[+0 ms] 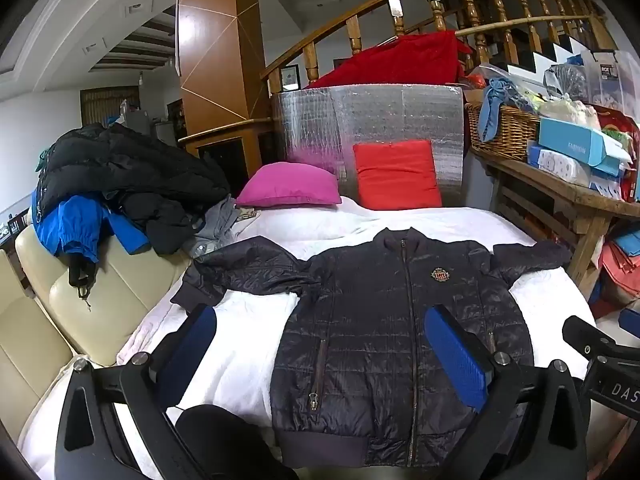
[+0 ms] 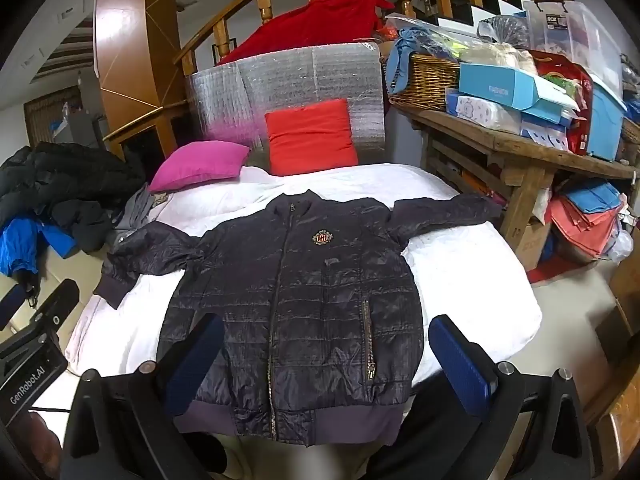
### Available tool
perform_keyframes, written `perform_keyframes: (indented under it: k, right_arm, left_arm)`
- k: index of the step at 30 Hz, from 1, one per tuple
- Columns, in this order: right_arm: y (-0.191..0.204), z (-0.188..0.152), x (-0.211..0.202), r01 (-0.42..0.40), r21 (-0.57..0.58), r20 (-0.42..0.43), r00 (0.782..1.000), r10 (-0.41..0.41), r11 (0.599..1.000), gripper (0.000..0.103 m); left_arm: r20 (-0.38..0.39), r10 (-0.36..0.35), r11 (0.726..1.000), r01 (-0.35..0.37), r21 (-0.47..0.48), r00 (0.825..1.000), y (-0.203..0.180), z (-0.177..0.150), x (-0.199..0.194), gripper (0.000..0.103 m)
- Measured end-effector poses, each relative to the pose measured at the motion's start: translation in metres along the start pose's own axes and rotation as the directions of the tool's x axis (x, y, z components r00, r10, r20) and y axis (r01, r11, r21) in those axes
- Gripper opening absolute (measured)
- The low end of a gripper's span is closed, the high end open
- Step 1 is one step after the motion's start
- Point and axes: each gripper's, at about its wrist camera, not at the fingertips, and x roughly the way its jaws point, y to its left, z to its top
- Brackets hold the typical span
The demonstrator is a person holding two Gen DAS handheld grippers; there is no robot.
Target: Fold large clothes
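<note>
A dark navy quilted jacket (image 1: 384, 320) (image 2: 296, 304) lies flat, front up and zipped, on a white-covered bed (image 1: 248, 352) (image 2: 472, 280), collar toward the pillows and both sleeves spread out to the sides. My left gripper (image 1: 320, 352) hovers above the jacket's lower left part, jaws wide open, blue pads (image 1: 460, 360) apart, nothing between them. My right gripper (image 2: 324, 364) hangs over the jacket's hem, also wide open and empty. Each gripper shows at the edge of the other's view.
A magenta pillow (image 1: 288, 184) and a red pillow (image 1: 396, 176) lie at the head of the bed. Dark and blue coats are piled (image 1: 112, 184) on cream chairs at the left. A wooden table (image 2: 520, 148) with boxes and a wicker basket stands at the right.
</note>
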Motion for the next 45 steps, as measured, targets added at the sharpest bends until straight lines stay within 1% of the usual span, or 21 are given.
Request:
perform_keyframes:
  k: [4, 6, 7, 8, 12, 15, 19, 45]
  right_arm:
    - [0.0, 0.0, 0.001, -0.004, 0.005, -0.007, 1.0, 0.004, 1.0, 0.103]
    - [0.0, 0.0, 0.001, -0.006, 0.002, -0.006, 1.0, 0.006, 1.0, 0.103]
    - [0.0, 0.0, 0.001, -0.006, 0.0, -0.006, 1.0, 0.006, 1.0, 0.103]
    - [0.0, 0.0, 0.0, -0.007, -0.002, -0.005, 1.0, 0.007, 1.0, 0.103]
    - [-0.007, 0.004, 0.002, -0.001, 0.013, -0.009, 1.0, 0.001, 1.0, 0.103]
    - [-0.005, 0.003, 0.001, -0.002, 0.016, -0.008, 1.0, 0.002, 1.0, 0.103]
    - [0.001, -0.001, 0.002, 0.002, 0.009, -0.012, 1.0, -0.002, 1.0, 0.103]
    - [0.005, -0.001, 0.003, -0.007, 0.006, -0.019, 1.0, 0.007, 1.0, 0.103]
  left_arm:
    - [0.01, 0.001, 1.0, -0.001, -0.006, 1.0, 0.0, 0.001, 0.0, 0.103]
    - [0.001, 0.001, 1.0, -0.001, 0.003, 1.0, -0.006, 0.002, 0.004, 0.103]
    - [0.023, -0.004, 1.0, 0.004, -0.009, 1.0, -0.001, 0.0, -0.004, 0.103]
    - [0.026, -0.003, 1.0, 0.003, -0.009, 1.0, -0.002, 0.002, -0.005, 0.103]
    - [0.024, -0.005, 1.0, 0.005, -0.01, 1.0, -0.002, 0.003, -0.005, 0.103]
    - [0.019, -0.012, 1.0, 0.012, -0.007, 1.0, -0.003, 0.005, -0.006, 0.103]
    - [0.013, -0.022, 1.0, 0.022, -0.009, 1.0, 0.0, 0.001, -0.001, 0.103]
    - [0.011, -0.024, 1.0, 0.024, -0.006, 1.0, -0.002, 0.0, 0.001, 0.103]
